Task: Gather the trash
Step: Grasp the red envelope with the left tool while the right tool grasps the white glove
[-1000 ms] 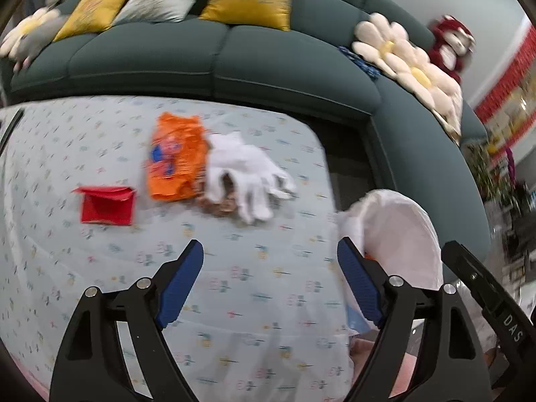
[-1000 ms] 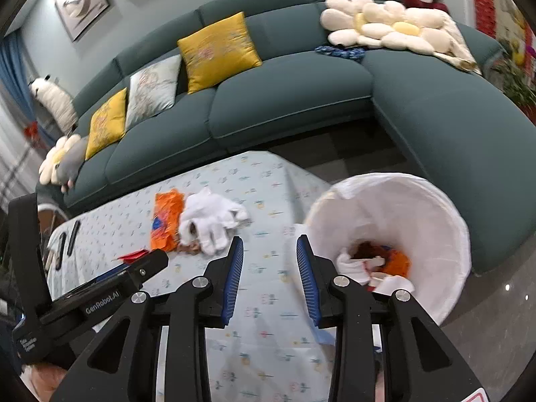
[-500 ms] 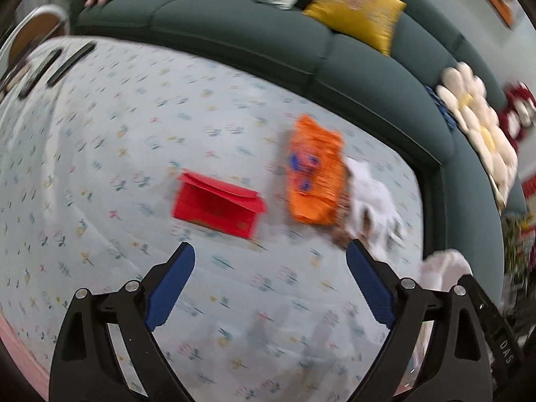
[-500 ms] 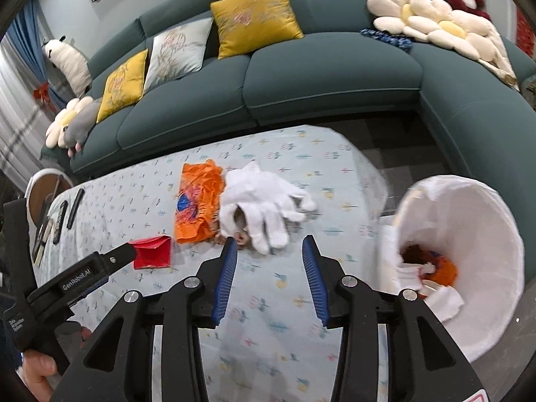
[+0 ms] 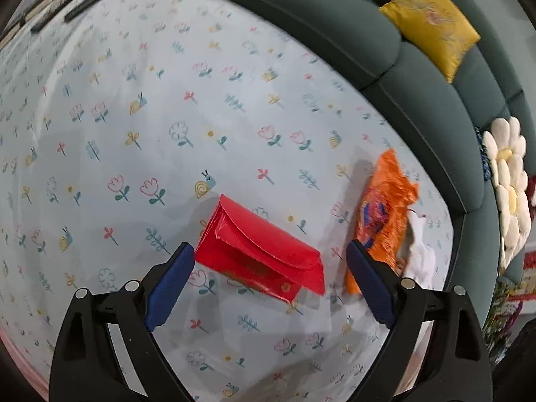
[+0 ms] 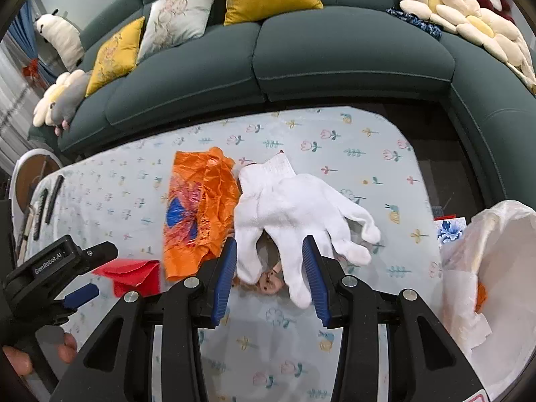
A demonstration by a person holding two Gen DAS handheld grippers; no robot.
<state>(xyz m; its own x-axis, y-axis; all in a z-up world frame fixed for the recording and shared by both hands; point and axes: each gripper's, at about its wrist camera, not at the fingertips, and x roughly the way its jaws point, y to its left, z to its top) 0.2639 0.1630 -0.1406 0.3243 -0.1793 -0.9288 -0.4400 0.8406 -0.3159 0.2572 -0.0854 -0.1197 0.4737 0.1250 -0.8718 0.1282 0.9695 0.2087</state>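
**Both grippers drop over the litter on the table**

Both hands have swung away from the bin and down over the flowered tablecloth (image 5: 140, 154); the left gripper (image 5: 269, 268) now hangs over the red envelope (image 5: 261, 251), jaws wide after just opening further — the envelope lies between them, unpinched; the right gripper (image 6: 269, 274) stands partly open, also freshly widened, its blue pads framing the fingers of the white glove (image 6: 294, 214) without pressing. Beside the glove lies the orange wrapper (image 6: 197, 211); the white-lined bin (image 6: 495, 268) sits at the table's right — trash already inside.
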